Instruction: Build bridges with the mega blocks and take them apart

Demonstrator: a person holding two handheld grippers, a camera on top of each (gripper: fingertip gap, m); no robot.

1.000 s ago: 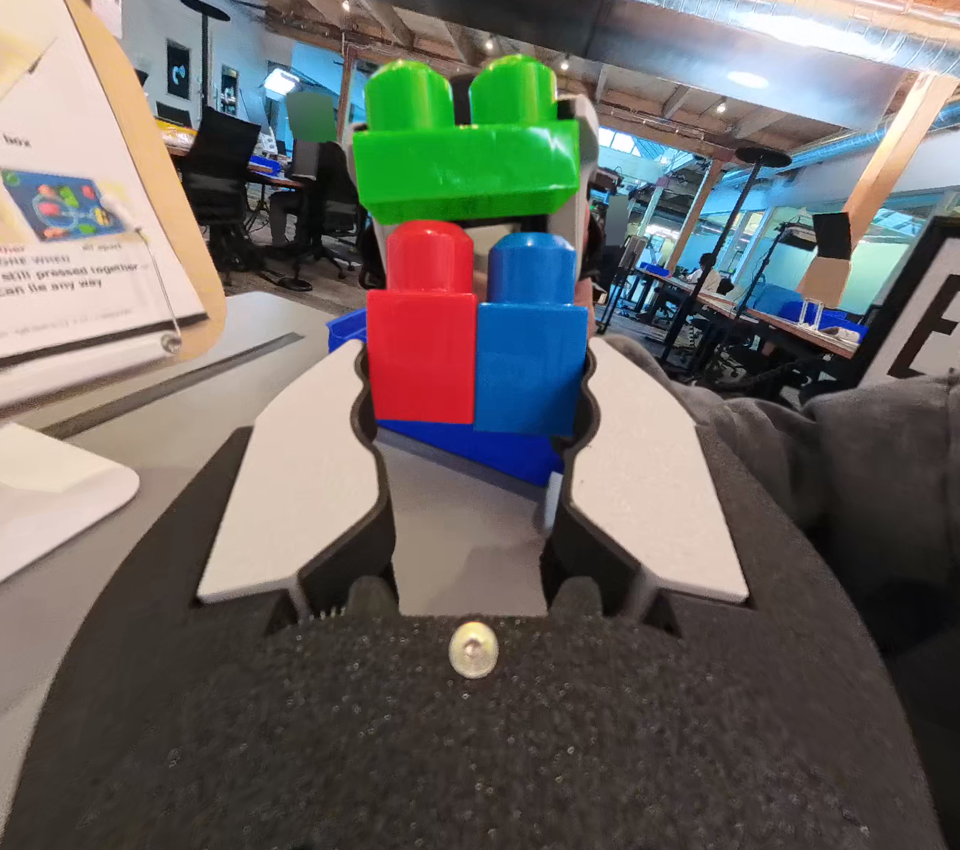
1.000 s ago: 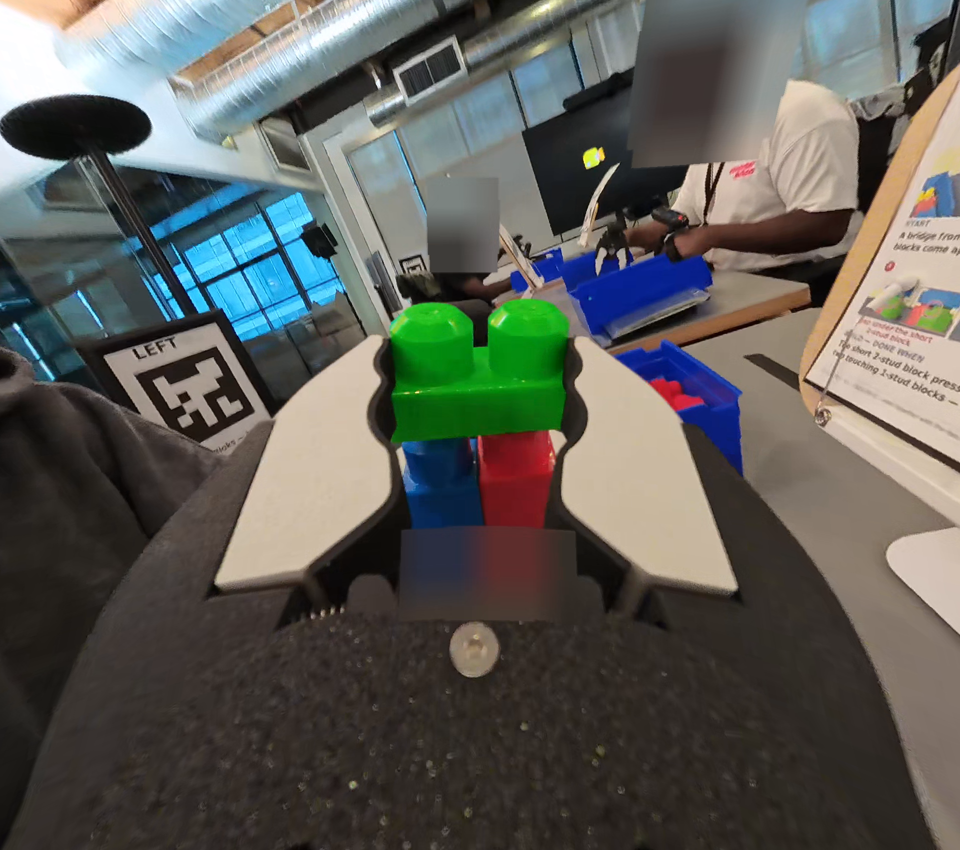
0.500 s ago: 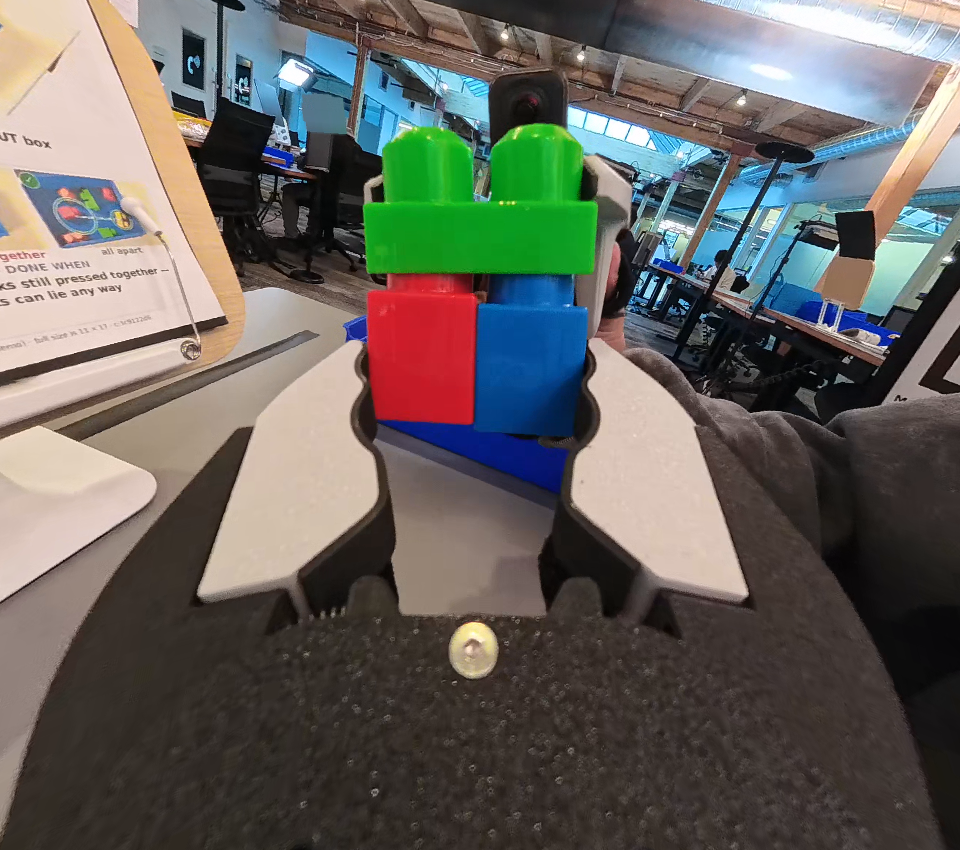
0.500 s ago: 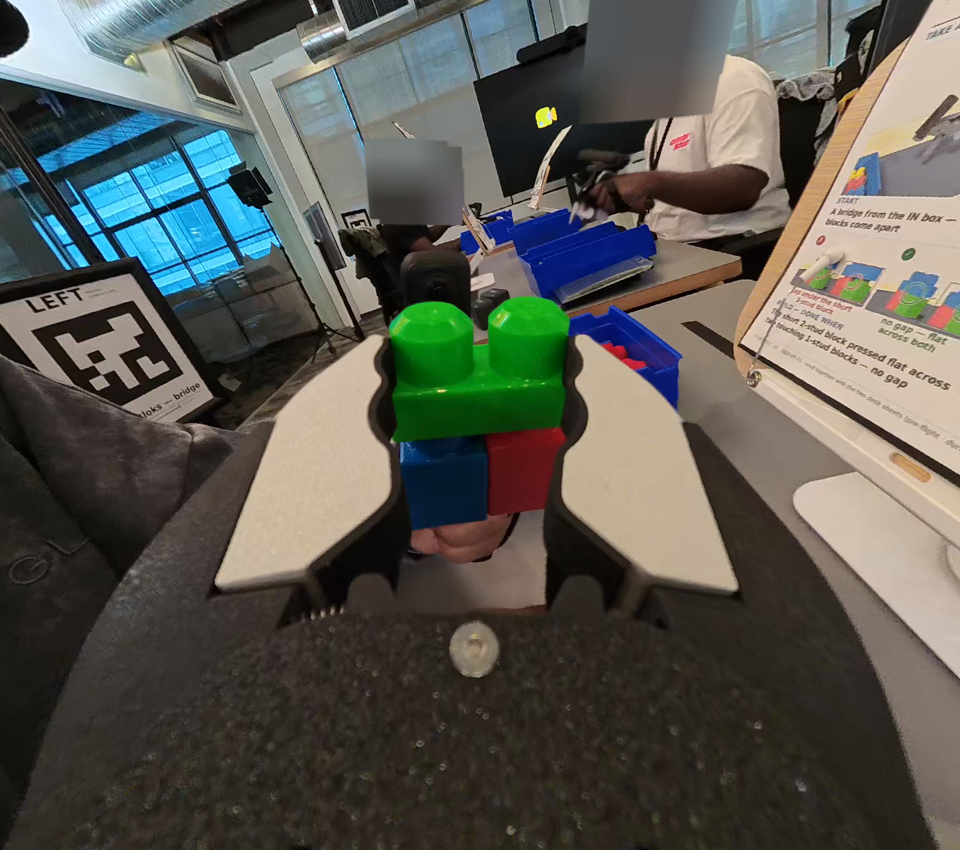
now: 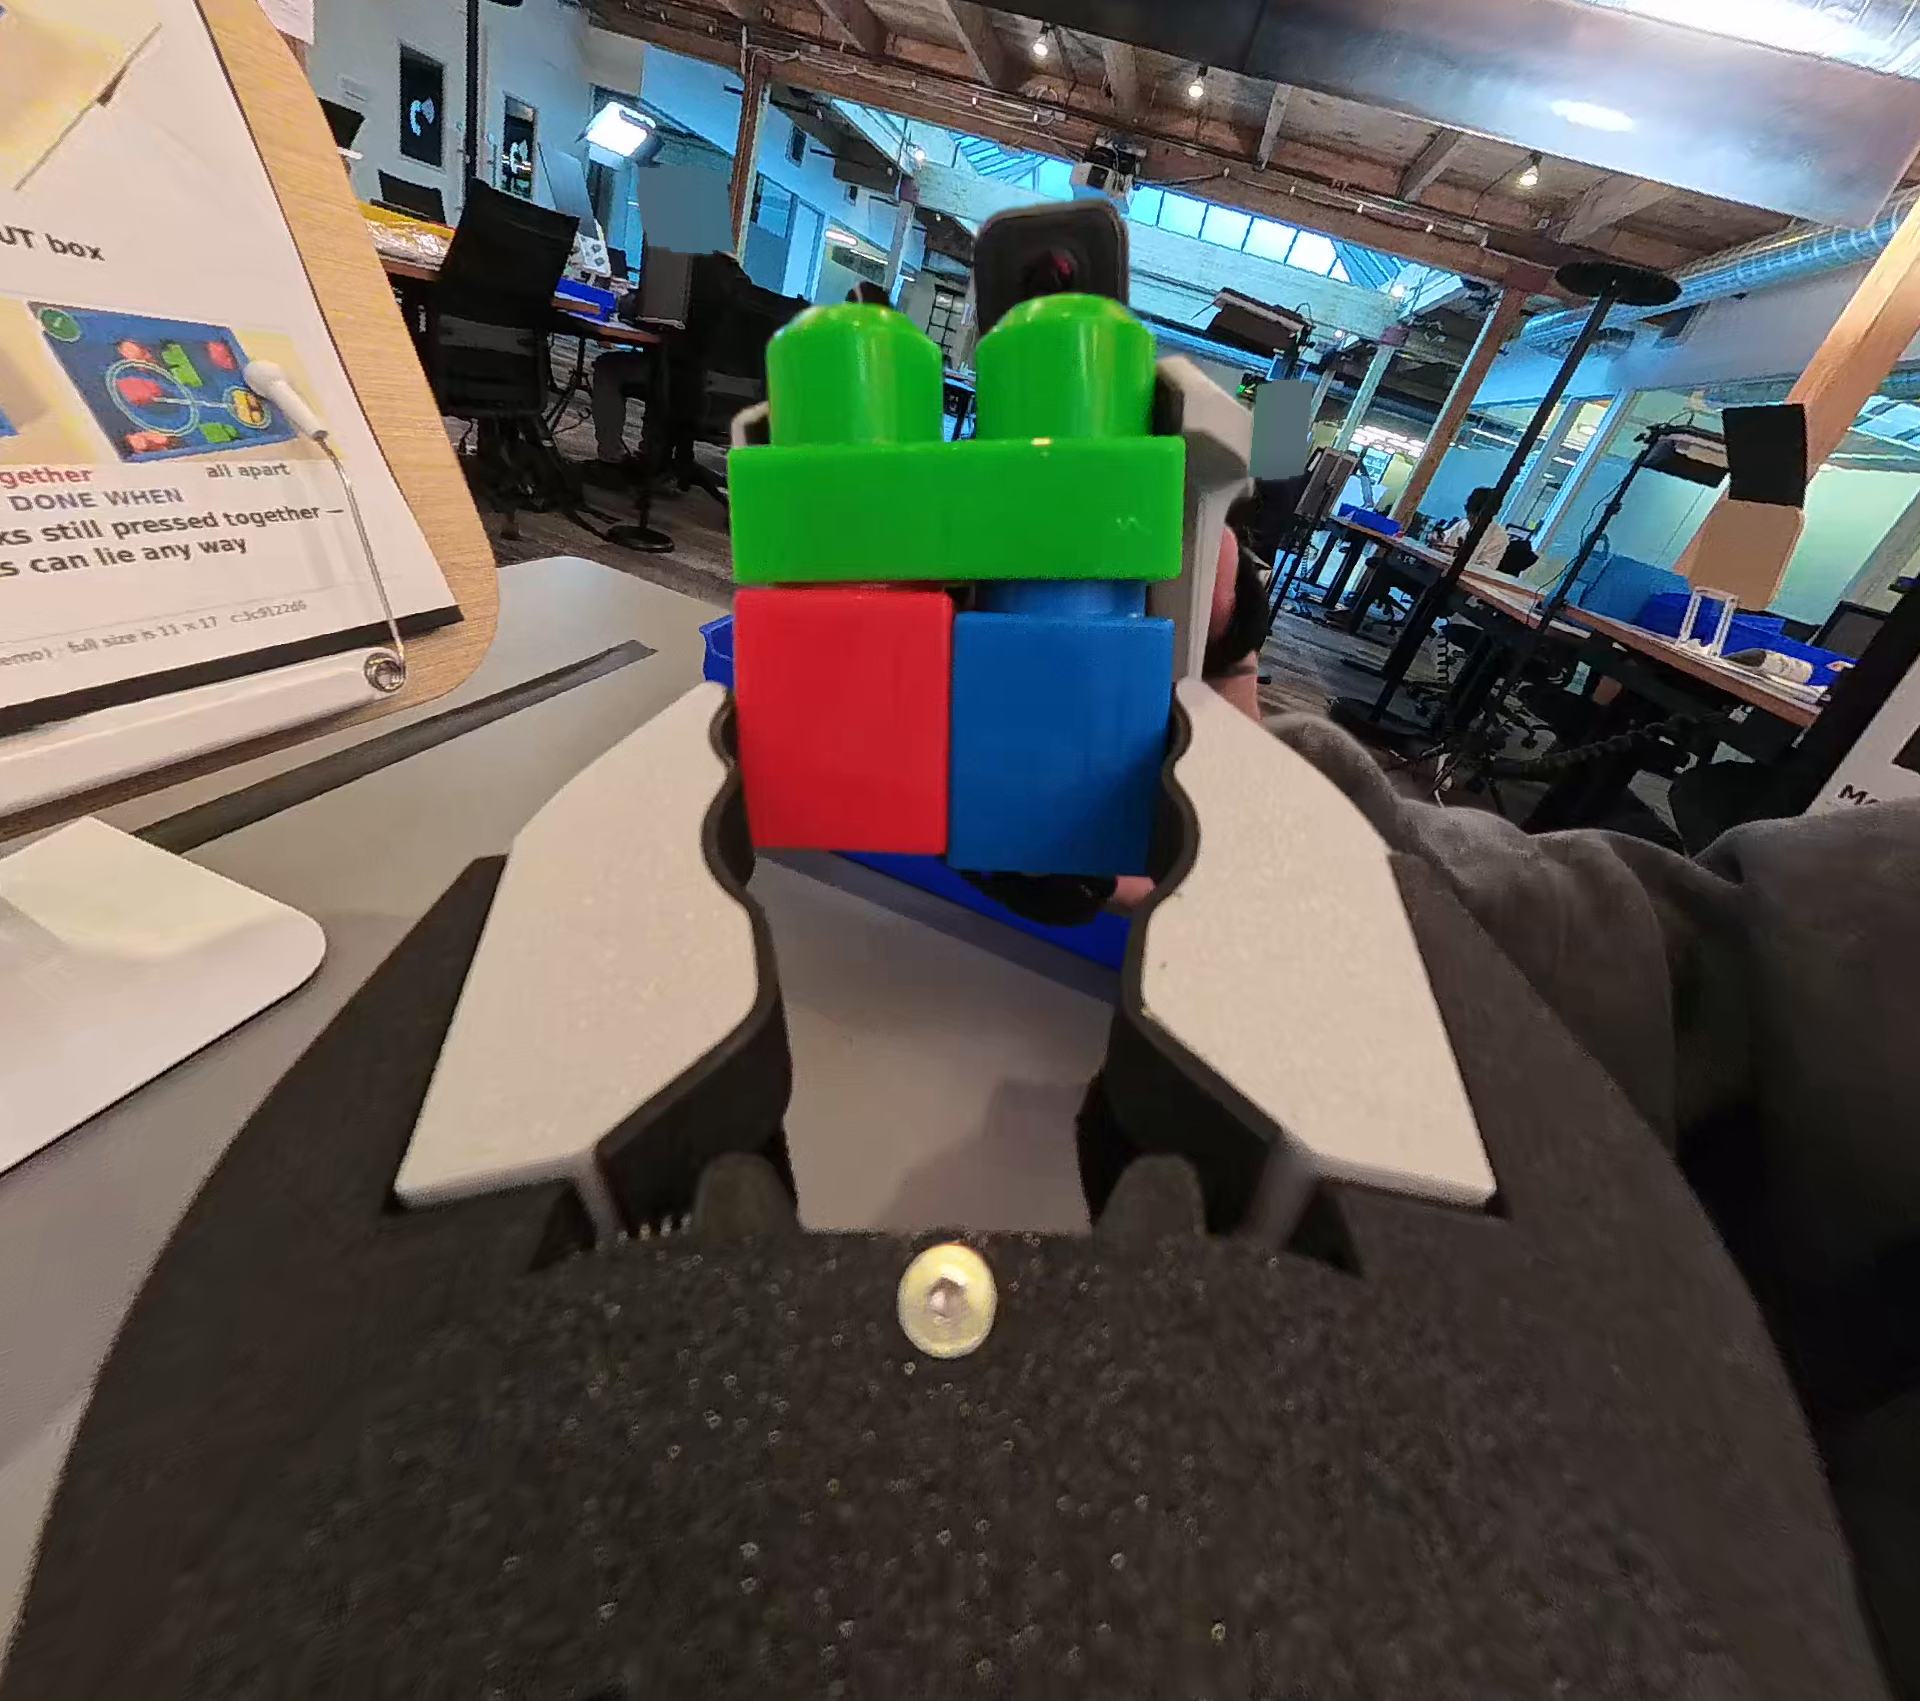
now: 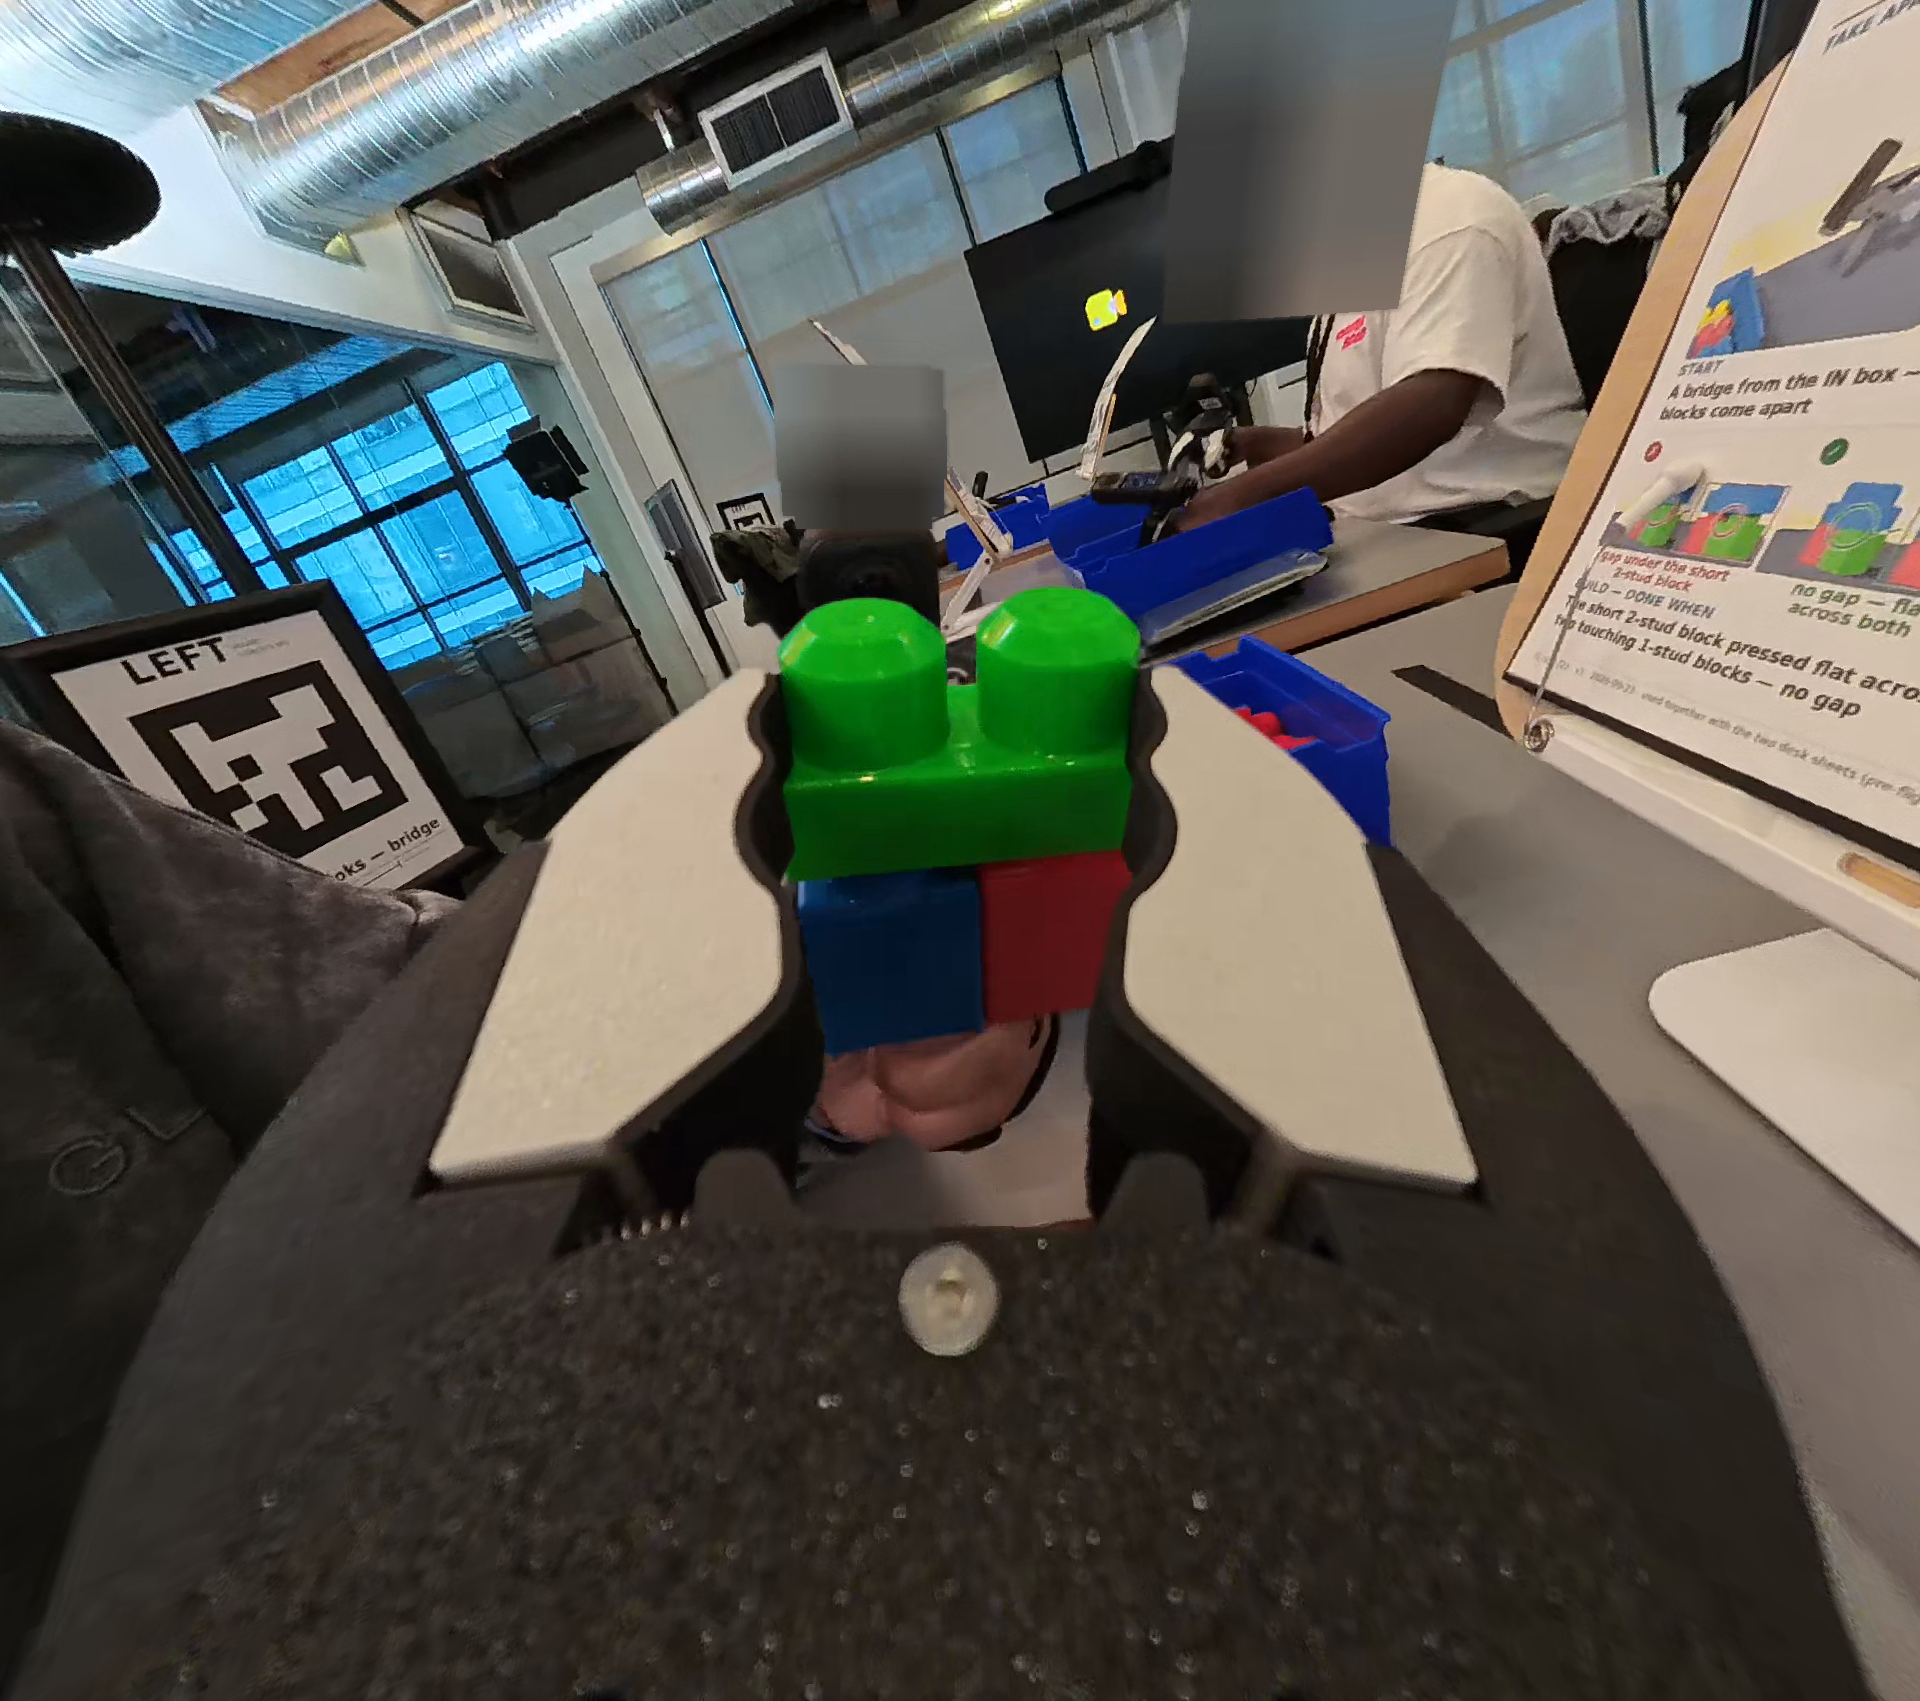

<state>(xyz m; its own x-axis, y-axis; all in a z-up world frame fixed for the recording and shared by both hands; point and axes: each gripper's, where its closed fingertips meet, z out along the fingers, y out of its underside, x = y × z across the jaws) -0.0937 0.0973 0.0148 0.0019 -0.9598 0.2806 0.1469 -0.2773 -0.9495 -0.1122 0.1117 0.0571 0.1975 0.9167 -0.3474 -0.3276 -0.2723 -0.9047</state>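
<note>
I have the bridge held up in the air between both tools. My left gripper (image 5: 951, 742) is closed on the 2 lower blocks, its fingers squeezing the red block (image 5: 842, 716) and blue block (image 5: 1055, 737) side by side with no gap between them. My right gripper (image 6: 951, 778) is closed across the ends of the green block (image 6: 956, 758), which sits over both.

In the left view the green block (image 5: 956, 508) meets the red one flush, but a strip of the blue stud shows under it, so I judge the cap is not fully seated on that side. That would leave 1 more press to finish the build.

After that, placing it and the take-apart half remain. A blue bin (image 6: 1309, 742) holding red pieces waits on the grey table (image 6: 1475, 882), near the instruction board (image 6: 1766, 508).
</note>
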